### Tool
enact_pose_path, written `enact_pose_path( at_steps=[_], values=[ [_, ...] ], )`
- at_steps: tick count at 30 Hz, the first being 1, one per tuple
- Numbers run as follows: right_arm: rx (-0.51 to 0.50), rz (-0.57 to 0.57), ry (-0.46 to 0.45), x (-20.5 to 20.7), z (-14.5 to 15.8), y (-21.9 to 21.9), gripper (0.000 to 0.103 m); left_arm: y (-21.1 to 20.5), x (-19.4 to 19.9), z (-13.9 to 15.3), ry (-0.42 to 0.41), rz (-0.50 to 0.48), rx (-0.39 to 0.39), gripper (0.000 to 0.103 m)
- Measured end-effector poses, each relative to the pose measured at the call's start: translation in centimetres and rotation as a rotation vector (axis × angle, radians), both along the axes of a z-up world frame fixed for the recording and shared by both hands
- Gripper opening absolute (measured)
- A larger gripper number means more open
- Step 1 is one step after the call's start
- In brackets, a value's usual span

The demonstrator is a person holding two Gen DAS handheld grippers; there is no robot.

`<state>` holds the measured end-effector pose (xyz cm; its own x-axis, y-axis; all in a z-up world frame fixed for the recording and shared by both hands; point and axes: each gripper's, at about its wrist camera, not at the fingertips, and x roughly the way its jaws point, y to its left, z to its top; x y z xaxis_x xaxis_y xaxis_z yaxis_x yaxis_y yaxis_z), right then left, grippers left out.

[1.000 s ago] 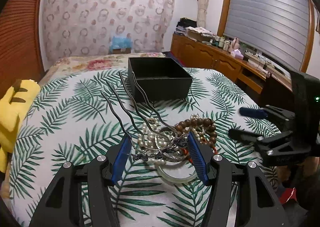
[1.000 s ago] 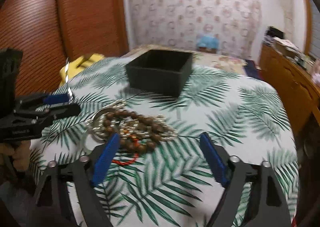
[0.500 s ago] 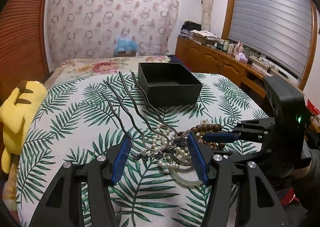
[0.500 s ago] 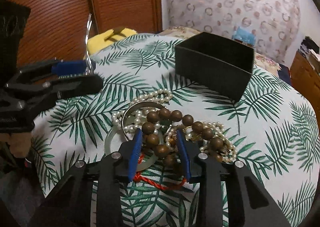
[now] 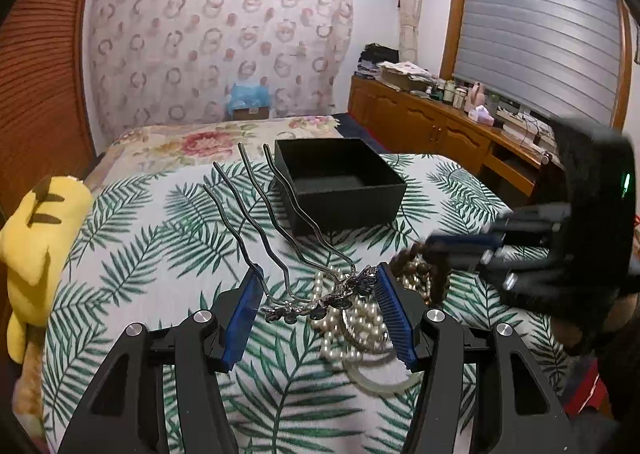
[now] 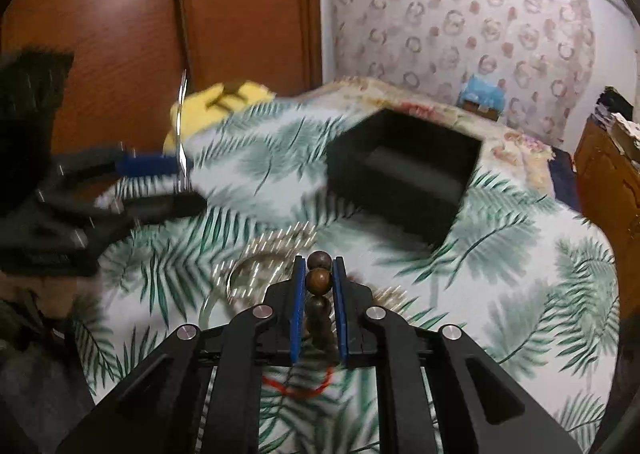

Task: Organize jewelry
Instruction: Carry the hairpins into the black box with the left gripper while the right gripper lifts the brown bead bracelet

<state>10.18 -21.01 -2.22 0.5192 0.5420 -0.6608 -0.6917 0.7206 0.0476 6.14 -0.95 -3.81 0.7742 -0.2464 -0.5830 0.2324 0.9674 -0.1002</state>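
My left gripper (image 5: 316, 274) is shut on a silver hair comb (image 5: 304, 308) with long wavy prongs, held above the leaf-print cloth. My right gripper (image 6: 318, 262) has its jaws closing, and the pads press on a brown wooden bead bracelet (image 6: 319, 280) with a red cord (image 6: 296, 386) trailing below. In the left wrist view the right gripper (image 5: 460, 246) is blurred, with beads (image 5: 408, 258) at its tips. A pearl necklace (image 5: 360, 318) and a pale bangle (image 5: 376, 382) lie under the comb. The open black box (image 5: 348, 210) stands beyond them.
A yellow plush toy (image 5: 36, 254) lies at the left edge of the bed. A wooden cabinet (image 5: 420, 126) with clutter on top runs along the right wall. The black box (image 6: 392, 206) appears empty, with leaf-print cloth around it.
My right gripper came in over the jewelry pile, closed from wide open onto the wooden beads and rose slightly. My left gripper kept its hold on the hair comb.
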Motion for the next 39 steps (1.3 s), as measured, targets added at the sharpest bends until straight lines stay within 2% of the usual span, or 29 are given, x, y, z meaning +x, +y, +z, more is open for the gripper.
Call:
enact_pose_path(
  at_steps=[5,12,23,39],
  values=[
    [0.049,-0.016,-0.038,1.8,3.2,-1.8,0.015,-0.6,1.9,0.6,-0.005,-0.021,0.004,0.055],
    [0.078,-0.034,-0.078,4.0,5.5,-3.0,0.015,-1.8,5.0,1.5,-0.004,-0.048,0.021,0.055],
    [0.132,-0.047,-0.095,7.5,7.1,-4.3,0.015,-3.0,10.6,2.1,0.005,-0.067,0.052,0.055],
    [0.151,-0.028,-0.114,9.5,7.8,-4.0,0.015,-3.9,15.0,1.3,0.052,-0.084,0.072,0.055]
  ],
)
